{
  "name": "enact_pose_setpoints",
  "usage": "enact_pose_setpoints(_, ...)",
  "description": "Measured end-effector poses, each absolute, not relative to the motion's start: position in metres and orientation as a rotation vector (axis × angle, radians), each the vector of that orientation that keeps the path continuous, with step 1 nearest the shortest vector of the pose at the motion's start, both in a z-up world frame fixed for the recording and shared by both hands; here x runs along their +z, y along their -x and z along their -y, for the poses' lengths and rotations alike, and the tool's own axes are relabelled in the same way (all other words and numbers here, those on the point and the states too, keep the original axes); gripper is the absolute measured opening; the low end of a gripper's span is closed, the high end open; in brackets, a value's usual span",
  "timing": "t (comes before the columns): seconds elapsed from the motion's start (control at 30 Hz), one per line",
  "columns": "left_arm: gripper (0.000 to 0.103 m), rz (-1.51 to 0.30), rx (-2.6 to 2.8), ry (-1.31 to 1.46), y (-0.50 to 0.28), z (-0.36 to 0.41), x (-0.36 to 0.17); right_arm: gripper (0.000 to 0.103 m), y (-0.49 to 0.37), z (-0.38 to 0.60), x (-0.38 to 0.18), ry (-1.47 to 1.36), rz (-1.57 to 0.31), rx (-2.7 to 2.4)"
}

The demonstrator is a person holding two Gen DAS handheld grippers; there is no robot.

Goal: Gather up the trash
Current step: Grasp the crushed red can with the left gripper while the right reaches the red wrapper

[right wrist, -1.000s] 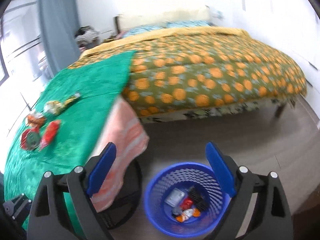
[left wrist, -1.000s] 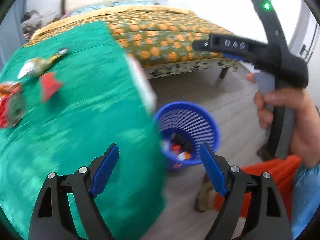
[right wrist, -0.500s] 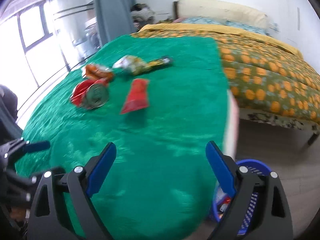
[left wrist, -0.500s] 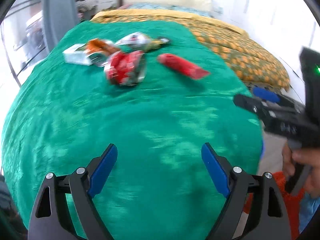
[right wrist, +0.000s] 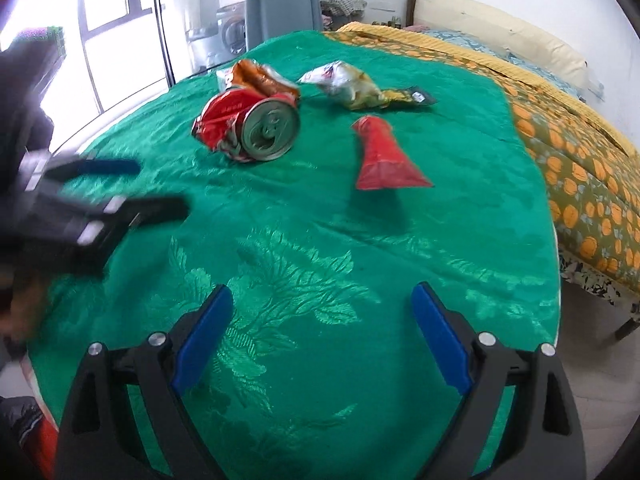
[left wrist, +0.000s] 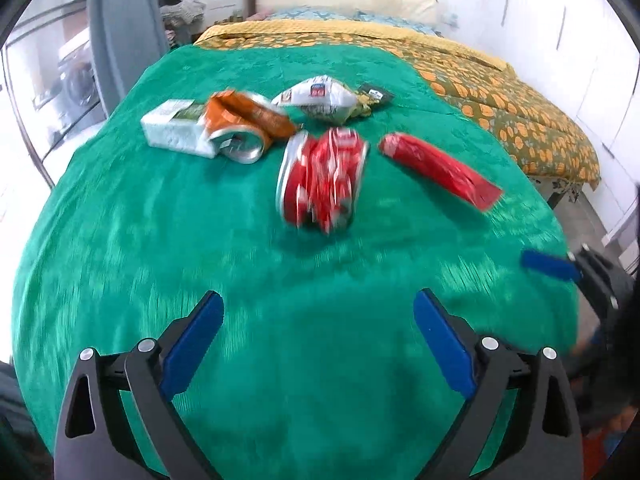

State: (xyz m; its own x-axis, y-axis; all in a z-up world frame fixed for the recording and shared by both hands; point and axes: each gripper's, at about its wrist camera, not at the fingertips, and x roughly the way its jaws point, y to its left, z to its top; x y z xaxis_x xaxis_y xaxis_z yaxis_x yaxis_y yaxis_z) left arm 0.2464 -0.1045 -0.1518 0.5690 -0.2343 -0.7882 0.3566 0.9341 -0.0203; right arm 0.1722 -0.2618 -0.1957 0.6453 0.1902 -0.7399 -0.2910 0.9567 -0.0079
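Observation:
Trash lies on the far half of a table under a green cloth (left wrist: 200,240). There is a crushed red can (left wrist: 322,182) (right wrist: 250,128), a red wrapper (left wrist: 438,170) (right wrist: 384,156), a white and yellow snack bag (left wrist: 324,98) (right wrist: 352,86), a crumpled orange can (left wrist: 244,120) (right wrist: 260,76) and a white carton (left wrist: 174,128). My left gripper (left wrist: 318,300) hovers over the near cloth, its jaws opening with nothing between them. My right gripper (right wrist: 322,292) is open and empty, short of the red wrapper. Each gripper shows blurred at the other view's edge.
A bed with an orange-flowered cover (left wrist: 500,92) (right wrist: 580,152) stands right of the table. A grey curtain (right wrist: 276,0) and a window (right wrist: 108,8) lie behind and to the left. Pale floor (right wrist: 592,380) shows at the lower right.
Both views have swung from the floor and the blue basket up onto the tabletop. The basket has left view. The trash now lies ahead, and the left jaws stand wider.

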Motion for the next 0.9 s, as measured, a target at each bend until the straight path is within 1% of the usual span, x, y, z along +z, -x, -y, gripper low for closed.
enact_pose_setpoints(0.23,0.095,-0.889,-0.369,-0.191,-0.302,0.127,-0.151,0.091,-0.172,0.261,-0.198,0.134,-0.807,0.271)
enact_pose_setpoints(0.37,0.094,-0.887,-0.366,-0.209,-0.317,0.133,-0.153,0.091,-0.172,0.261,-0.198,0.129,-0.808,0.271)
enact_pose_setpoints(0.43,0.087,-0.894,-0.365,-0.204,-0.322,0.134,-0.155,0.091,-0.172,0.261,-0.198,0.130,-0.807,0.270)
enact_pose_setpoints(0.53,0.073,-0.909,-0.367,-0.198,-0.328,0.134,-0.158,0.091,-0.172,0.261,-0.198,0.130,-0.807,0.270)
enact_pose_setpoints(0.57,0.063,-0.912,-0.369,-0.196,-0.329,0.133,-0.159,0.091,-0.172,0.261,-0.198,0.130,-0.807,0.270)
enact_pose_setpoints(0.6,0.055,-0.918,-0.378,-0.191,-0.330,0.133,-0.160,0.091,-0.172,0.261,-0.198,0.131,-0.807,0.270)
enact_pose_setpoints(0.73,0.053,-0.899,-0.354,-0.171,-0.322,0.126,-0.154,0.091,-0.172,0.263,-0.198,0.127,-0.807,0.270)
enact_pose_setpoints(0.9,0.053,-0.892,-0.306,-0.117,-0.287,0.090,-0.135,0.091,-0.171,0.264,-0.198,0.123,-0.808,0.271)
